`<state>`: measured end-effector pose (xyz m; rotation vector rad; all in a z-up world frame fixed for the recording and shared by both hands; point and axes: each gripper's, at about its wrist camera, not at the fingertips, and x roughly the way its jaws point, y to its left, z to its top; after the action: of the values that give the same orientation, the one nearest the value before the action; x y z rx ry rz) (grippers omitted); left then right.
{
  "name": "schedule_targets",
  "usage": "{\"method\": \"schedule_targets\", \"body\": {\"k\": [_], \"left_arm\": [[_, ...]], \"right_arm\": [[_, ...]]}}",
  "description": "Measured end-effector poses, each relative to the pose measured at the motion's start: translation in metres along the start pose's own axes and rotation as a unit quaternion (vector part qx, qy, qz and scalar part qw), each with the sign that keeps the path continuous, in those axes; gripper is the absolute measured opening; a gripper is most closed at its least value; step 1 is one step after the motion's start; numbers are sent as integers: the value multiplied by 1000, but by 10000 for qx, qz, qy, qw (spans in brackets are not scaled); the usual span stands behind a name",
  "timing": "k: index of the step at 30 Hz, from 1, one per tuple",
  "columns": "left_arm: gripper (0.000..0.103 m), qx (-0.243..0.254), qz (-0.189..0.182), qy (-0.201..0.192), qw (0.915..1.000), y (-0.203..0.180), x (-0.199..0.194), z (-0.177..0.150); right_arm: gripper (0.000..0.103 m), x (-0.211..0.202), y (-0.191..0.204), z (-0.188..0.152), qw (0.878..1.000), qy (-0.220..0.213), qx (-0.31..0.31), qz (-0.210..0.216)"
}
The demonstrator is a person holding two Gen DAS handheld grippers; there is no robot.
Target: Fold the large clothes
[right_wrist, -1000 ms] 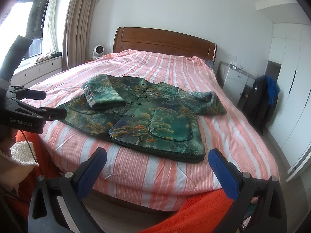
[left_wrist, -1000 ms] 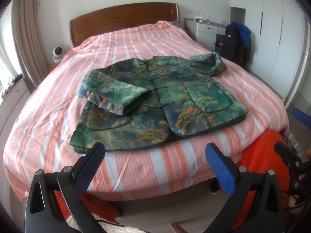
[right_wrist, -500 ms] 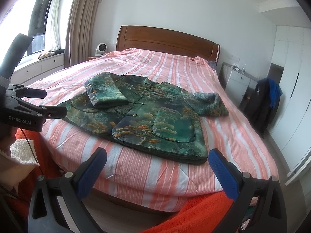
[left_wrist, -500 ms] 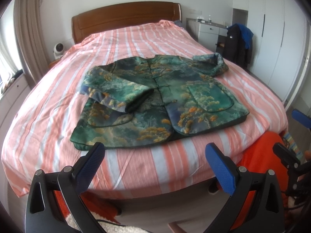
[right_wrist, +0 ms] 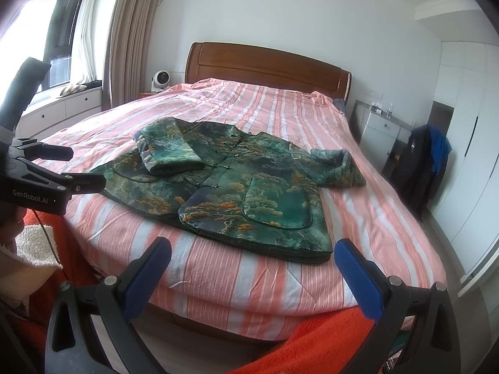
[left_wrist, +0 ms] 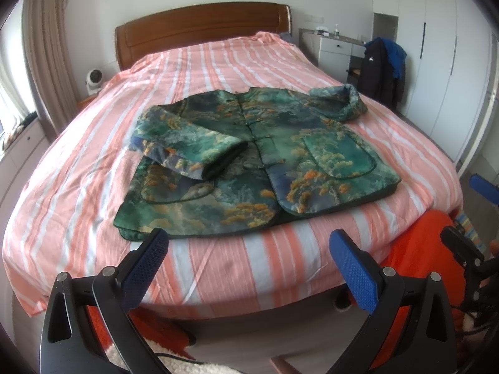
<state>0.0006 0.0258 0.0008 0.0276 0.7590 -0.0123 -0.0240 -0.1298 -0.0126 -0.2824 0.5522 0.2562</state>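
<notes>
A green jacket (left_wrist: 280,155) with an orange tree print lies front-up on the pink striped bed (left_wrist: 218,268). Its left sleeve (left_wrist: 193,149) is folded across the chest, while the right sleeve (left_wrist: 343,103) still sticks out toward the bed's right side. My left gripper (left_wrist: 248,249) hovers open in front of the bed's foot, short of the jacket's hem. From the right wrist view the same jacket (right_wrist: 243,184) shows with its folded sleeve (right_wrist: 168,152) and outstretched sleeve (right_wrist: 340,168). My right gripper (right_wrist: 252,258) is open and empty near the bed's foot corner.
A wooden headboard (left_wrist: 199,28) backs the bed. A white nightstand (left_wrist: 336,50) and a dark coat on a chair (left_wrist: 383,68) stand to the right, before white wardrobes. A small fan (right_wrist: 160,81) sits at the far left. Orange fabric (right_wrist: 312,342) lies below the grippers.
Both grippers have risen and edged slightly closer to the bed, both still open. The jacket has not moved.
</notes>
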Motion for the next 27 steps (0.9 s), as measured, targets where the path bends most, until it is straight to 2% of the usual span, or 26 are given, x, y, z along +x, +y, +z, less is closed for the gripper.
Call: {"method": "schedule_targets", "body": {"k": [3, 6, 9, 12, 14, 16, 17, 19, 21, 23, 25, 26, 27], "left_arm": [[103, -277, 15, -72, 9996, 30, 8, 9], [103, -676, 109, 39, 9976, 92, 37, 25], [103, -1185, 26, 560, 9914, 169, 90, 33], [102, -1592, -159, 1296, 9786, 226, 154, 23], [102, -1718, -414, 1726, 9690, 242, 189, 12], [102, -1757, -564, 1939, 9635, 242, 208, 3], [102, -1683, -574, 1952, 9645, 238, 211, 1], [102, -1433, -581, 1922, 9691, 224, 214, -1], [87, -1218, -603, 1931, 9717, 211, 214, -4], [49, -1125, -551, 2025, 9712, 200, 216, -8], [24, -1113, -411, 2015, 9723, 196, 212, -9], [18, -1206, -418, 2002, 9714, 196, 207, -10], [16, -1271, -432, 1968, 9712, 195, 202, -9]], "right_arm": [[103, 1, -2, -1, 10000, 24, 38, 51], [103, 9, -14, -3, 9990, 113, 288, 310], [103, 26, -43, -3, 9956, 144, 736, 559], [103, 65, -82, -2, 9937, 278, 831, 705], [103, 103, -105, -6, 9912, 583, 845, 835], [103, 150, -129, -13, 9804, 1197, 1111, 1104], [103, 175, -142, -19, 9730, 1535, 1307, 1121], [103, 211, -158, -28, 9595, 1932, 1626, 1248], [103, 234, -166, -33, 9457, 2107, 1963, 1507], [103, 248, -170, -36, 9366, 2192, 2216, 1600], [101, 258, -169, -39, 9314, 2250, 2377, 1595], [87, 262, -170, -39, 9281, 2296, 2463, 1592], [55, 264, -169, -37, 9268, 2314, 2486, 1602]]}}
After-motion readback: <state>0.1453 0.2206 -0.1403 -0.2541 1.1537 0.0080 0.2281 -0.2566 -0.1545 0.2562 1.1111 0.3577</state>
